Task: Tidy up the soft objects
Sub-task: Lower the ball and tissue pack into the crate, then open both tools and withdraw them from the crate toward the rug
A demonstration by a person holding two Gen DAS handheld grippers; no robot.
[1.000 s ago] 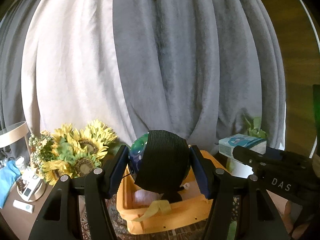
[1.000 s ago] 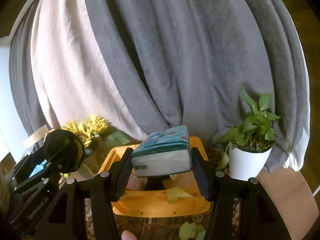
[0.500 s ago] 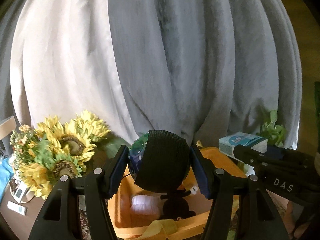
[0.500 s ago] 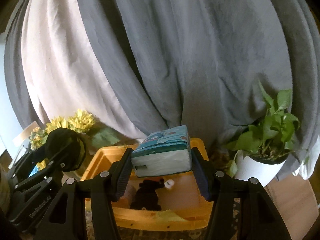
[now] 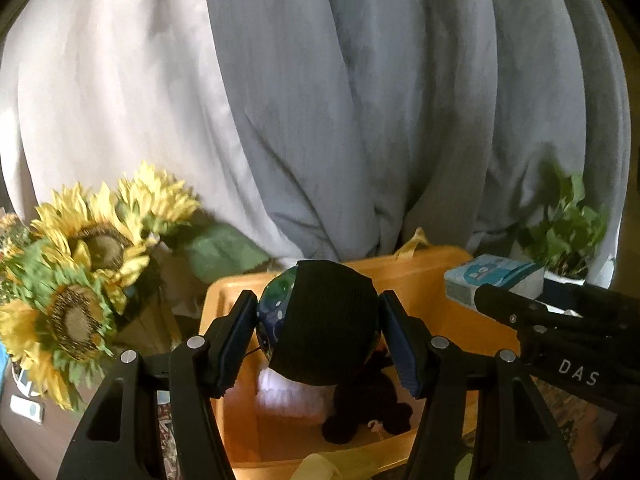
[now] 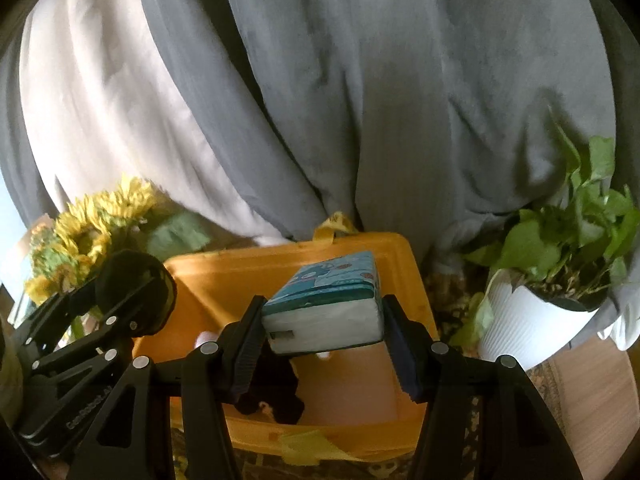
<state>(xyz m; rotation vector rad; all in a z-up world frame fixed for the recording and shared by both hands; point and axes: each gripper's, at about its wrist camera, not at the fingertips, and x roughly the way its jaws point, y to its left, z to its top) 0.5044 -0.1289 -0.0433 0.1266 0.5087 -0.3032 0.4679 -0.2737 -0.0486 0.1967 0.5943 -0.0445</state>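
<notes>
Orange bin (image 5: 420, 276): it sits below both of your claws, in front of the grey and white curtain (image 5: 320, 100).
Left claw (image 5: 318, 328): your fingers stand partly apart and clamp a round ball (image 5: 320, 320), black knit over most of it, with a blue-green patterned side showing at the left pad. The ball hangs above the bin's near half.
Right claw (image 6: 322, 320): your pads press both ends of a tissue pack (image 6: 324, 304) with a blue cartoon top and white sides. It hangs level over the bin's middle.
Left view only: a pale pink soft thing (image 5: 280, 392) lies on the bin floor under the ball, touching a black plush toy (image 5: 368, 404) beside it. Your right claw enters from the right edge with the pack.
Right view only: the potted plant (image 6: 560, 264) shows whole in its white ribbed pot, just right of the bin; a wood surface lies at the lower right. Of the pink thing only small bits show.
Both views: sunflowers (image 5: 80, 272) stand left of the bin; yellow tape (image 6: 316, 446) marks the bin's near rim and far rim.
Count: two claws, two held items, one bin, two soft items seen inside it, one potted plant, one bunch of sunflowers.
</notes>
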